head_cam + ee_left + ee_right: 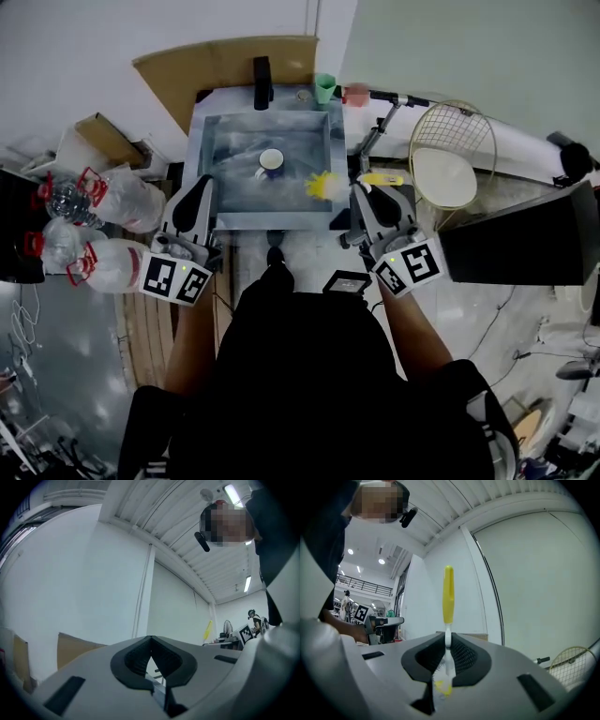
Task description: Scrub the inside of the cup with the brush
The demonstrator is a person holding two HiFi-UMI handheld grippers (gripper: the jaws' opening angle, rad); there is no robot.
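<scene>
Blue cup (pixel 271 161), head view: it stands upright in the grey basin (pixel 202 164), mouth up, near the middle.
Direction to cup, head view: between 2 and 3 o'clock from the left gripper (pixel 199 186), and between 9 and 10 o'clock from the right gripper (pixel 364 194). The left one looks a little nearer. Both are at the near rim, apart from the cup.
Unclear, head view: a yellow bar (pixel 382 178) just past the right tips is probably the handle of what those jaws hold. A blurred yellow patch (pixel 321 185) at 3 o'clock of the cup I cannot identify.
Left gripper view: the left gripper (pixel 151 641) has its jaws closed together with nothing between them. Only wall and ceiling lie beyond; the cup is not seen.
Right gripper view: the right gripper (pixel 448 639) has its jaws clamped on the brush (pixel 448 597). The long axis runs 12 to 6 o'clock, yellow handle up, bristles low on the camera side. The cup is not seen.
Coming move, my judgement: the bristle end must turn towards the cup mouth.
</scene>
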